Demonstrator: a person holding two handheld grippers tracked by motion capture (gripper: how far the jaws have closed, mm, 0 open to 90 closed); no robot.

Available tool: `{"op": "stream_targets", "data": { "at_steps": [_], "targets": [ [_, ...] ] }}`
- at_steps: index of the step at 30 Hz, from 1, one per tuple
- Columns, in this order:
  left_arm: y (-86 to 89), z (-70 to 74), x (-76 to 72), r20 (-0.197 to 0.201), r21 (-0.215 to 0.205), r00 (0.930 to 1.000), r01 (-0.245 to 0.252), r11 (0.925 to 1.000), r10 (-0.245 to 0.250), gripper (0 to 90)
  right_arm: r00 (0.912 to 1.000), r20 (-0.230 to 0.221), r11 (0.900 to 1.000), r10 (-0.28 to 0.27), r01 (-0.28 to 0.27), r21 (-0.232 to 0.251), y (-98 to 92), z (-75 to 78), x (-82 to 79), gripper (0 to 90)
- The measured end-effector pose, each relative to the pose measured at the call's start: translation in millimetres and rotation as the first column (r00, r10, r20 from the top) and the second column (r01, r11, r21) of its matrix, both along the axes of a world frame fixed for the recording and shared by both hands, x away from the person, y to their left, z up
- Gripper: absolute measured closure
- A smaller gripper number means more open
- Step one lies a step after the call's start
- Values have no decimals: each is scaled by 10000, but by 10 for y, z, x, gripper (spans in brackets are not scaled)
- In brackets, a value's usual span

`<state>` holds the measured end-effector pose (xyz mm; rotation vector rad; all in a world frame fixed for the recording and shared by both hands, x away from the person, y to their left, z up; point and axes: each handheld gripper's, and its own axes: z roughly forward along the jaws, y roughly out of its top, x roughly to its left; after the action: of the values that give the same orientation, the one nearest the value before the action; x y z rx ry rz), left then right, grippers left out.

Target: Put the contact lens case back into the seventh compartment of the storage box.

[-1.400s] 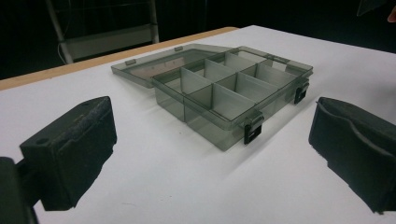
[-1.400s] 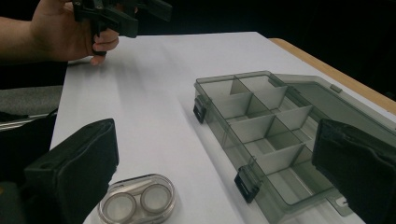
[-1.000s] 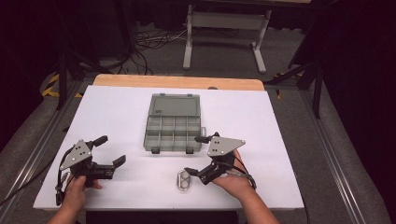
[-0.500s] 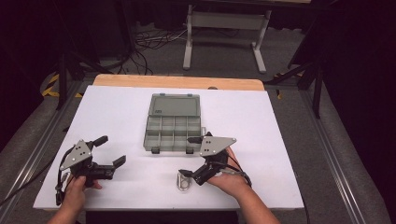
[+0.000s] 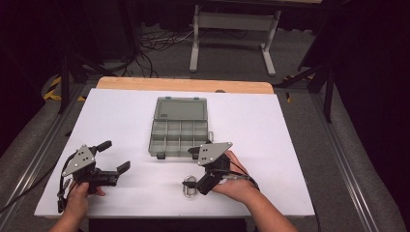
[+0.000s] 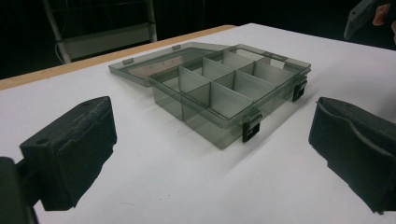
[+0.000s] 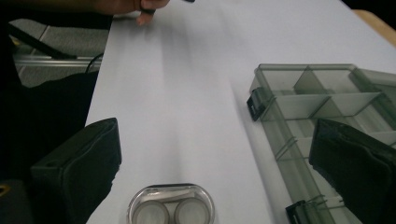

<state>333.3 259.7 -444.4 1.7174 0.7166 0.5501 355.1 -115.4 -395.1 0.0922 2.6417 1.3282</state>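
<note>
A clear smoky compartment box [image 5: 179, 137] lies mid-table with its lid [image 5: 183, 108] folded flat behind it; its compartments look bare. A small clear oval two-well case [image 5: 190, 187] sits on the white table near the front edge. My right gripper [image 5: 190, 166] hovers right over that case, jaws wide apart and open. In the right gripper view the case [image 7: 171, 207] lies low between the jaws of the right gripper [image 7: 215, 158], with the box [image 7: 322, 107] to the right. My left gripper [image 5: 113, 156] rests open at the front left, facing the box [image 6: 229, 88].
The white table top [image 5: 270, 125] has a wooden strip [image 5: 183, 85] along its far edge. Black latches [image 6: 251, 130] stick out of the box's front wall. Cables and a metal stand [image 5: 232, 29] are on the floor beyond.
My right gripper has shifted left and turned toward the small oval case, so that its jaws now straddle it. The left gripper has stayed put.
</note>
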Motion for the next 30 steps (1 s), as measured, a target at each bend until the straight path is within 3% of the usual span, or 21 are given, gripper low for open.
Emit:
{"op": "stream_targets", "data": {
  "at_steps": [4,13,30],
  "targets": [
    [1,1,0,4,9,10000,-7,10000,7,17,9995,-229,9981,195,-208,-584,53,-41,0,45],
    [4,3,-2,8,13,10000,2,10000,-2,17,9975,-535,9912,466,-529,-1213,113,-98,-4,60],
    [3,3,-2,-4,16,10000,47,10000,-47,17,9923,-1024,9627,699,-940,-2539,178,-211,-26,75]
  ]
}}
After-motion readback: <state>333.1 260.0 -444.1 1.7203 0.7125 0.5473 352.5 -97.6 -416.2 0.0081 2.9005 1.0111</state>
